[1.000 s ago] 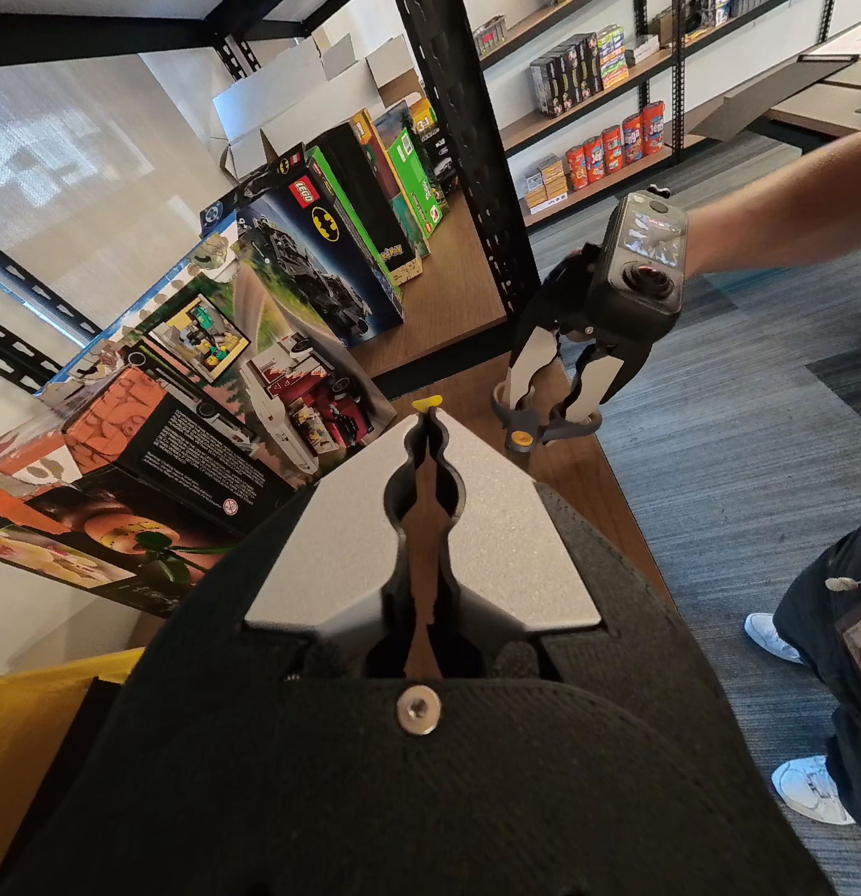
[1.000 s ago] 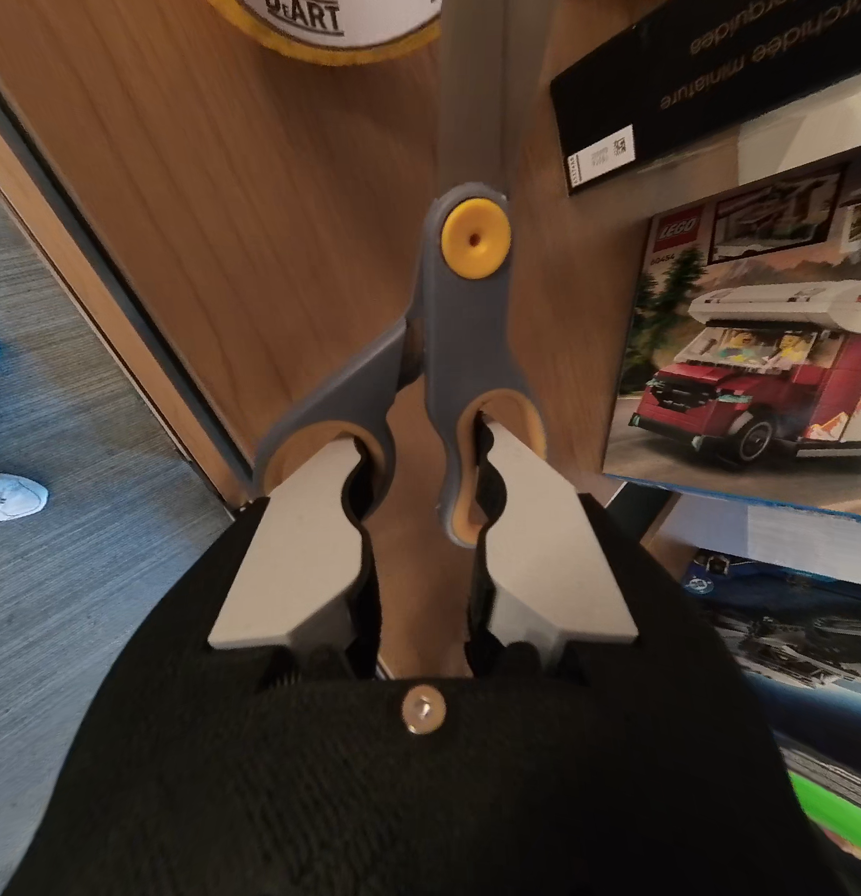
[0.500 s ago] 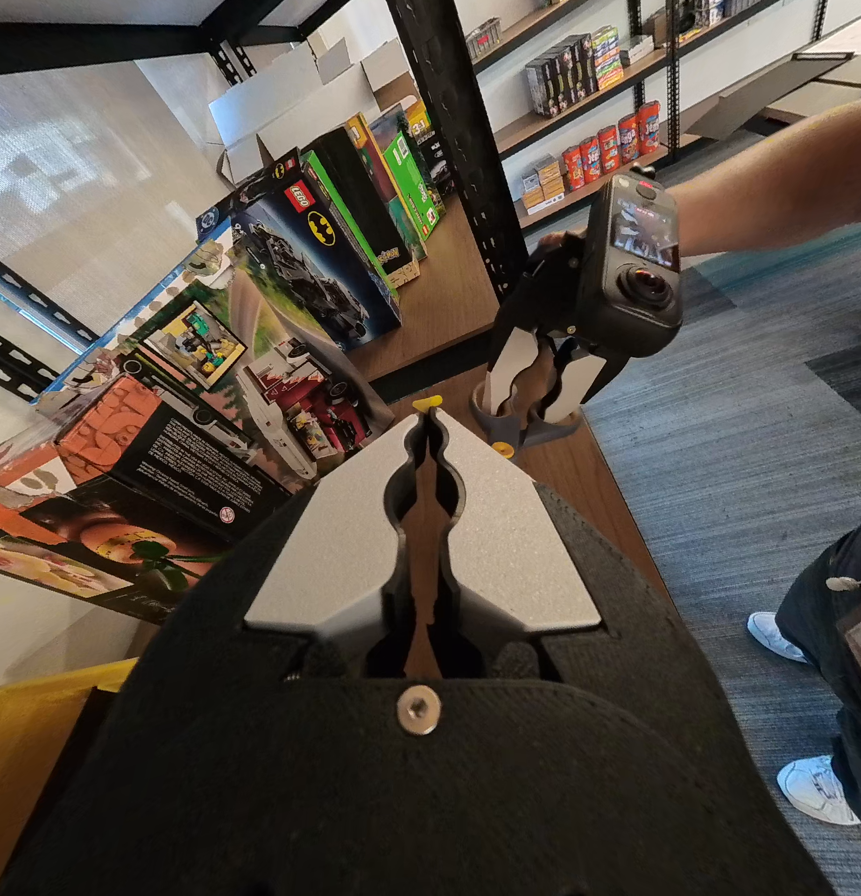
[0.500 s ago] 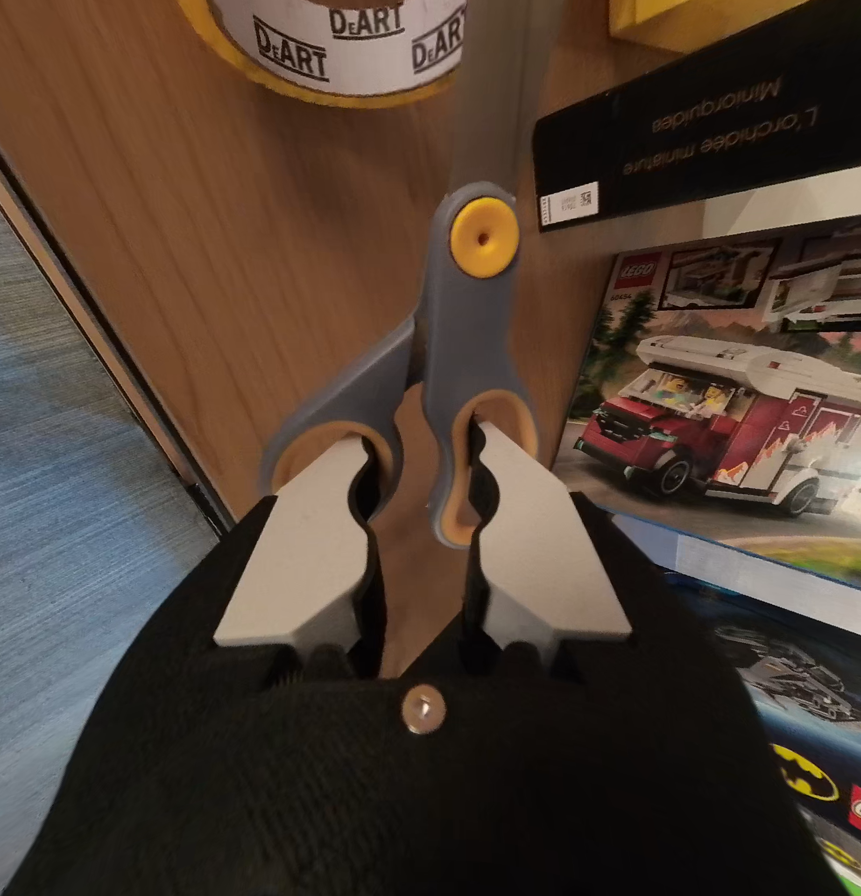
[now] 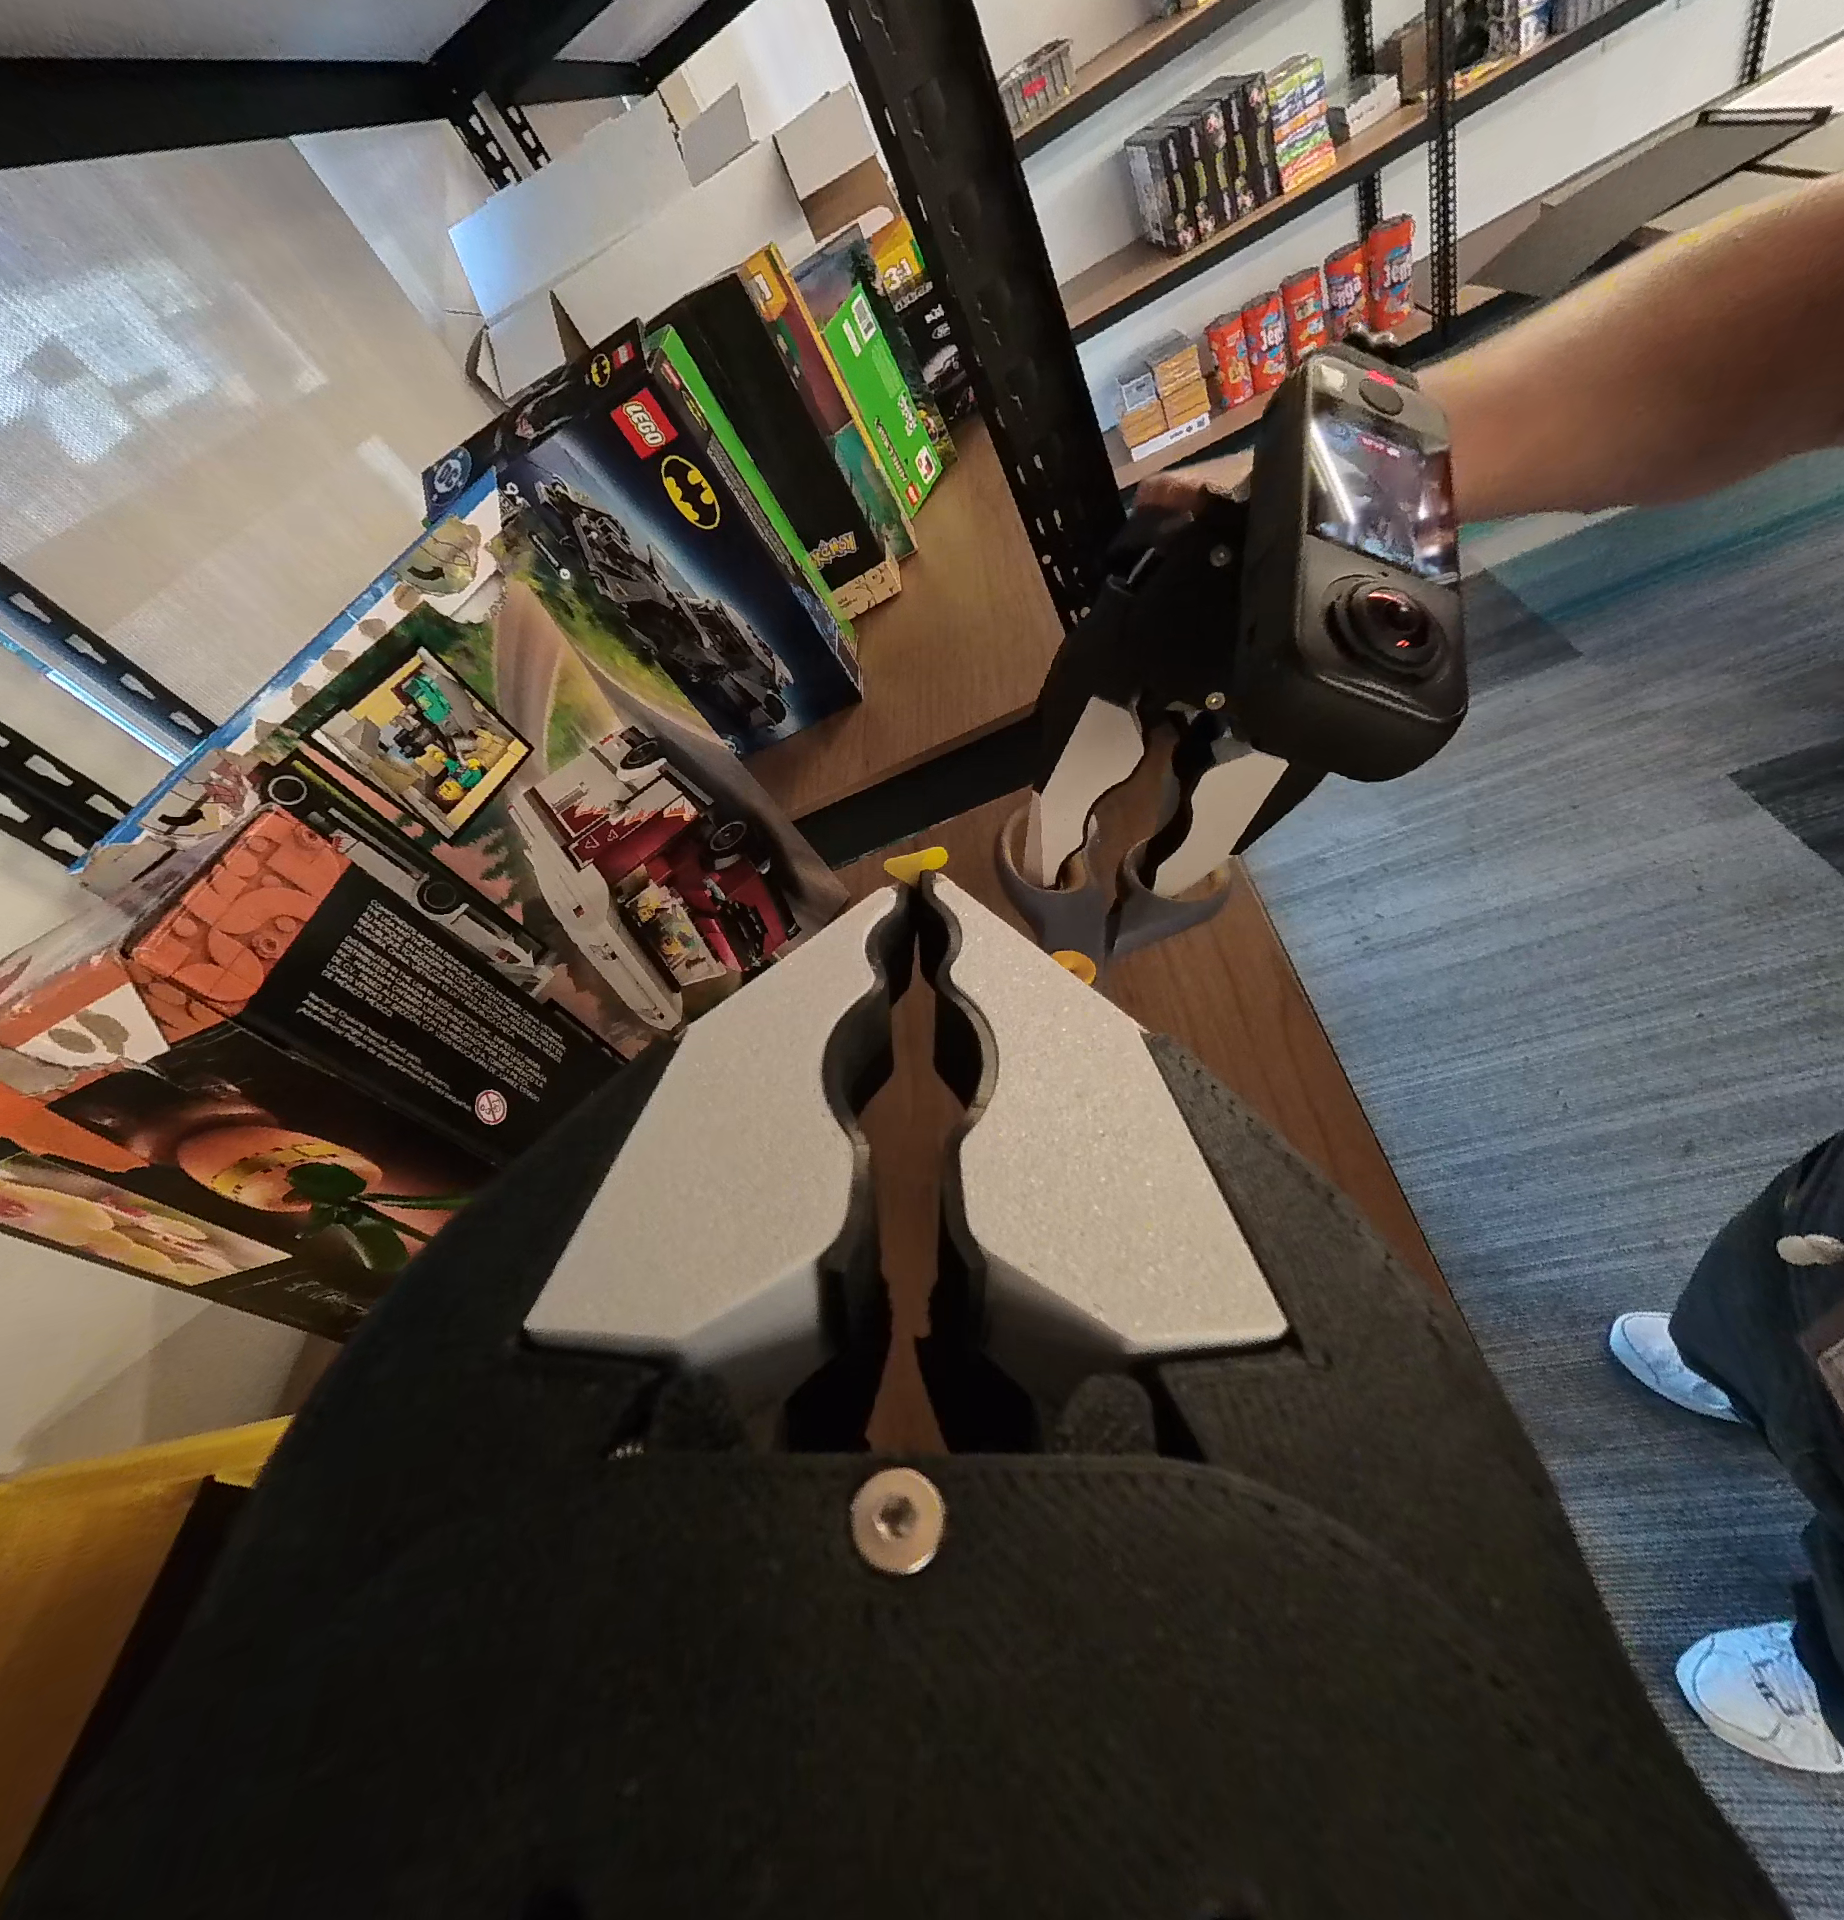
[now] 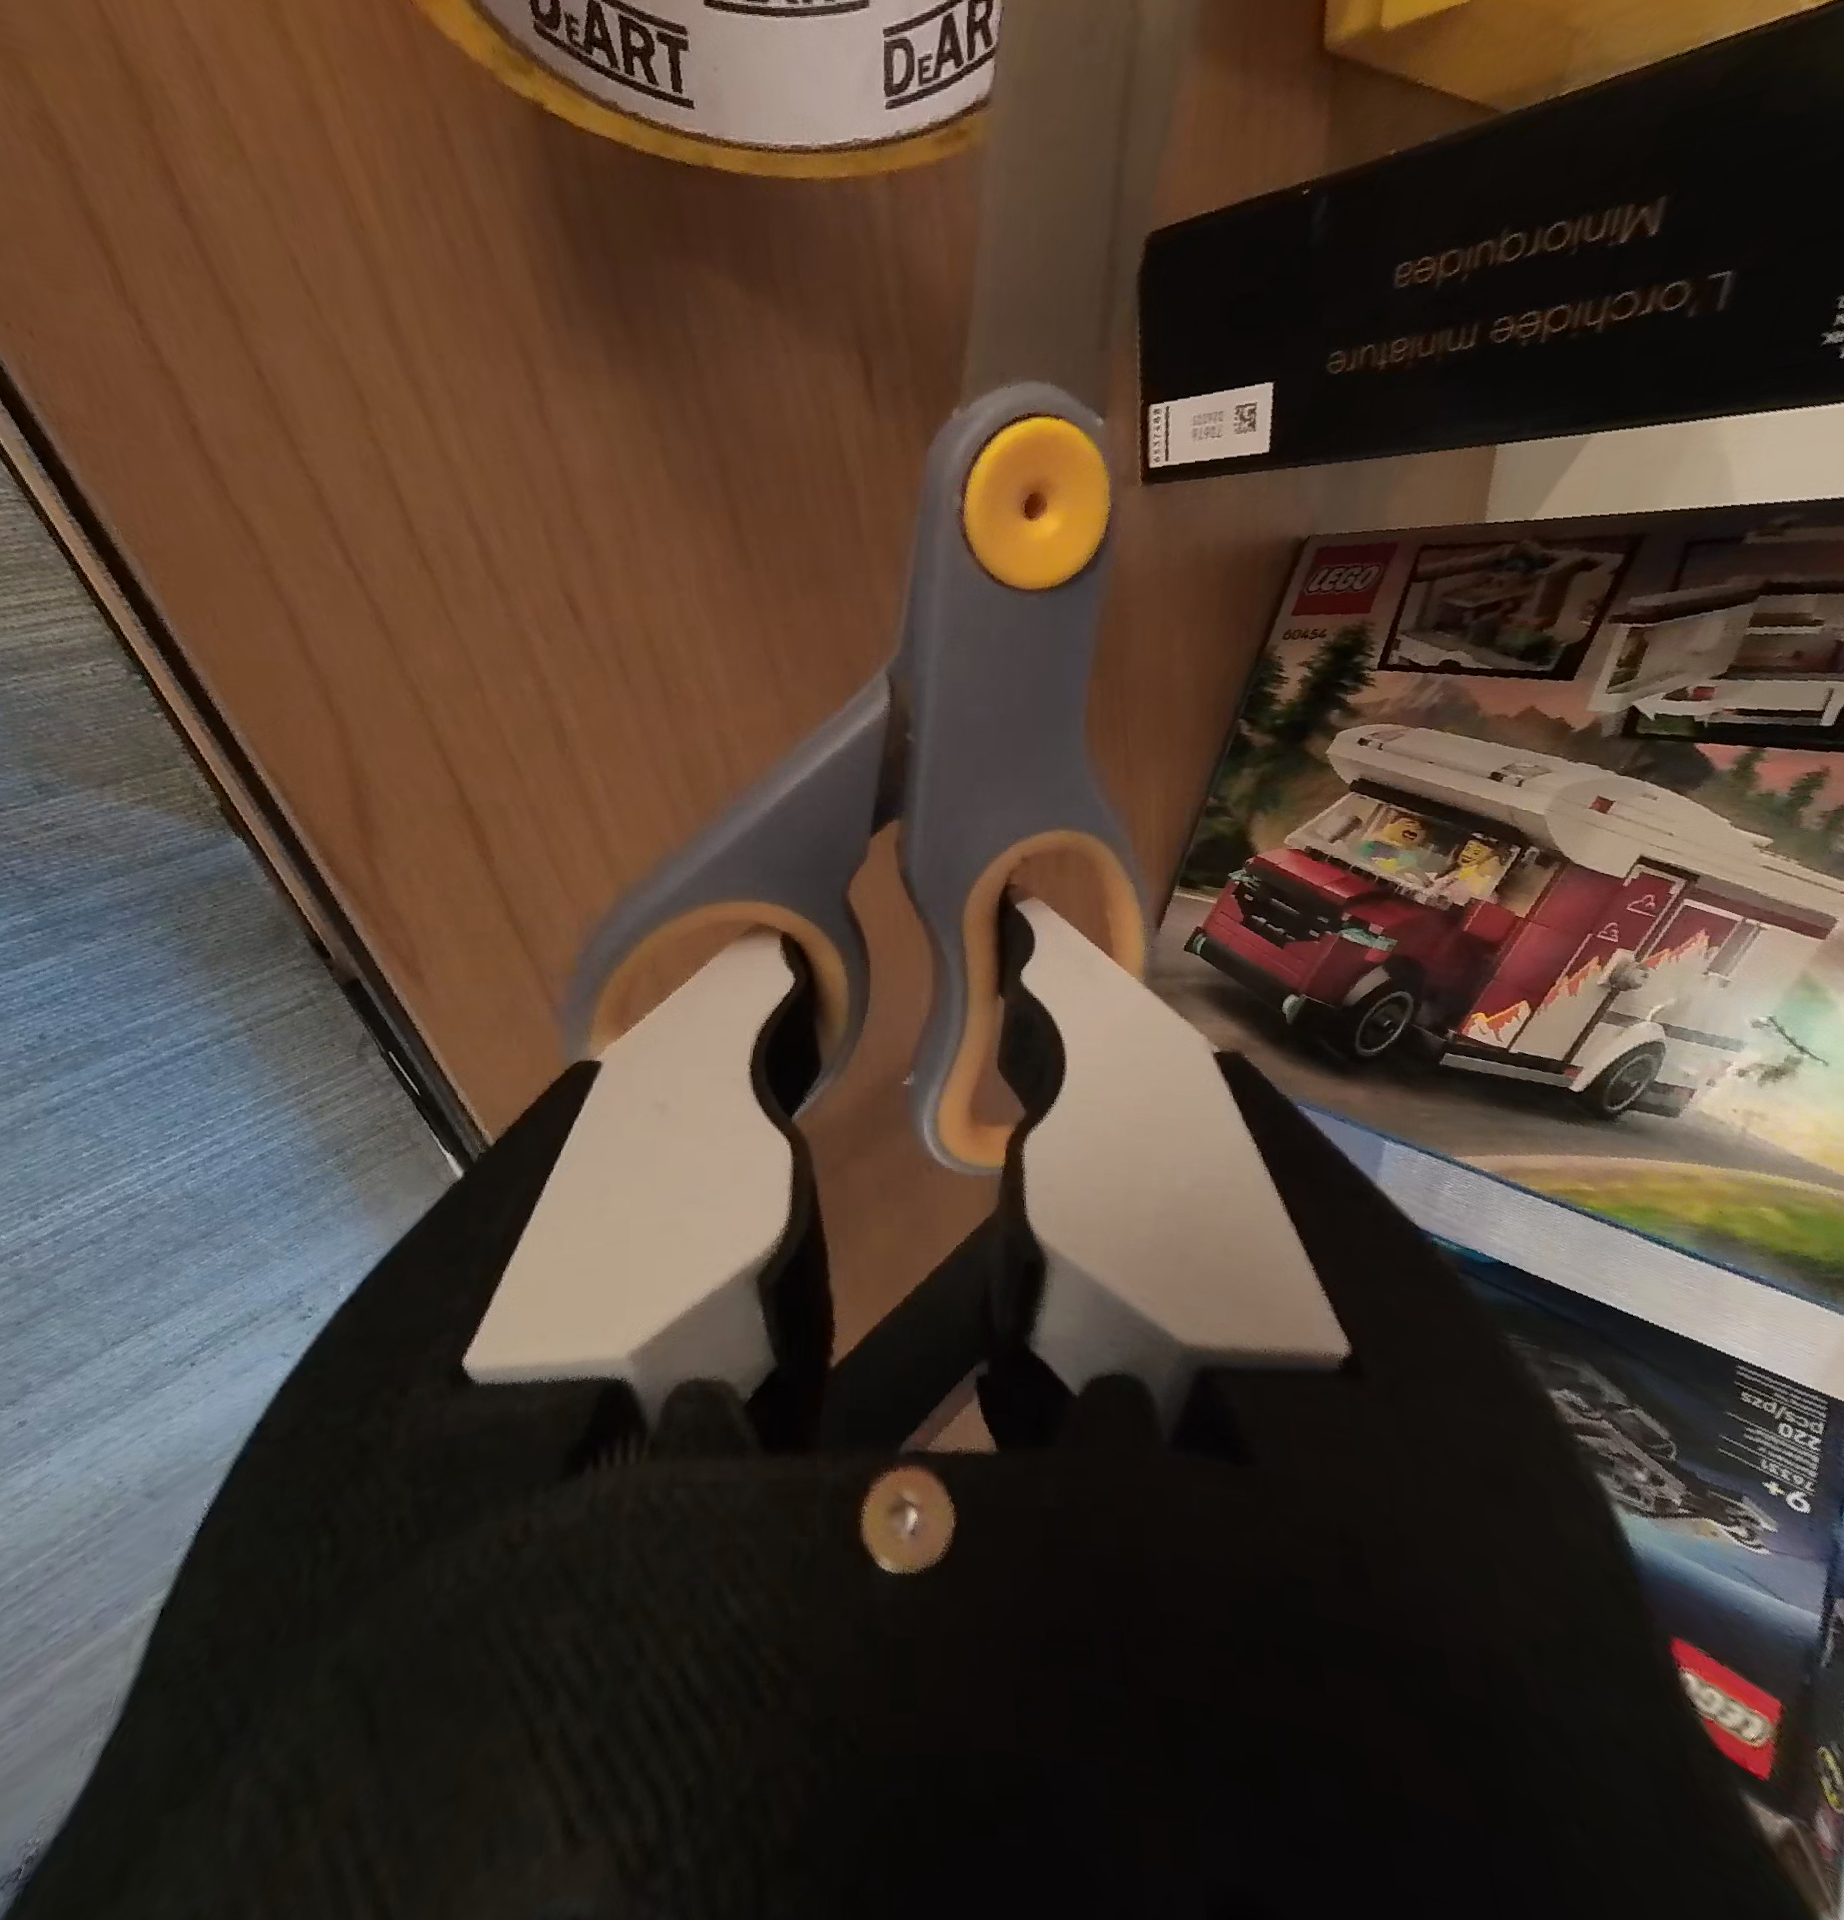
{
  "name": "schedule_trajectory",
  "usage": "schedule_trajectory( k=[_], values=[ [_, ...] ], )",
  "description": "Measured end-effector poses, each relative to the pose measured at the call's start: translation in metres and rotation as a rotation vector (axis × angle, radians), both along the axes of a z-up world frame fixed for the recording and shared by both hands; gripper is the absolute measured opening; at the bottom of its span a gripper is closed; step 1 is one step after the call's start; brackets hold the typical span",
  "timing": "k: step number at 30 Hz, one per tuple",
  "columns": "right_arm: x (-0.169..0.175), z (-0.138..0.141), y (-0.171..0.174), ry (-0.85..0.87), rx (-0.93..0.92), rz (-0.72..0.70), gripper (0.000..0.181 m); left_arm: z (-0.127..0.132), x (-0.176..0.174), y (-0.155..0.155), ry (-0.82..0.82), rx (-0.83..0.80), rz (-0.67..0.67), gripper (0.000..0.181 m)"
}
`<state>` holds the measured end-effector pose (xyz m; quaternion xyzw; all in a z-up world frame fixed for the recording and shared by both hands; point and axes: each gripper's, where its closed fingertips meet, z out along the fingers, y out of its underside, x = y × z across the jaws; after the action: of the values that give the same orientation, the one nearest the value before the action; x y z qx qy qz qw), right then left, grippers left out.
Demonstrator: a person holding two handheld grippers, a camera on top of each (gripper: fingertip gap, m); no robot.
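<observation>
My left gripper is shut, with a small yellow piece pinched at its tips above the wooden shelf. My right gripper has one finger in each handle loop of grey-and-yellow scissors and grips them. The blades are together and point at a yellow-edged tape roll lying on the shelf. In the left wrist view the right gripper with the scissors stands just right of and beyond my left fingertips.
Toy brick boxes line the shelf: a camper van box, a black box and a dark car box. A black rack post stands behind. A person's arm and white shoes are on the carpet side. Tip to tip, the grippers are about 20 cm apart.
My right gripper has carried the scissors closer to the tape roll and to my left gripper. The left gripper has stayed still and shut.
</observation>
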<state>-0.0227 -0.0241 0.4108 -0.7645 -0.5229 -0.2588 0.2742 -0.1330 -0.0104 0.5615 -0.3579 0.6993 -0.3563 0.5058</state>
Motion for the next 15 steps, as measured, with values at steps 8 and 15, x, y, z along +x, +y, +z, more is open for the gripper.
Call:
schedule_trajectory(
  k=[8, 15],
  values=[
    [0.003, 0.002, 0.003, -0.018, -0.024, -0.007, 0.027, 0.001, -0.001, 0.01, -0.006, -0.016, 0.027, 0.0],
    [0.0, 0.0, 0.017, -0.004, -0.056, -0.013, 0.019, 0.007, -0.001, 0.031, -0.033, -0.032, 0.09, 0.0]
  ],
)
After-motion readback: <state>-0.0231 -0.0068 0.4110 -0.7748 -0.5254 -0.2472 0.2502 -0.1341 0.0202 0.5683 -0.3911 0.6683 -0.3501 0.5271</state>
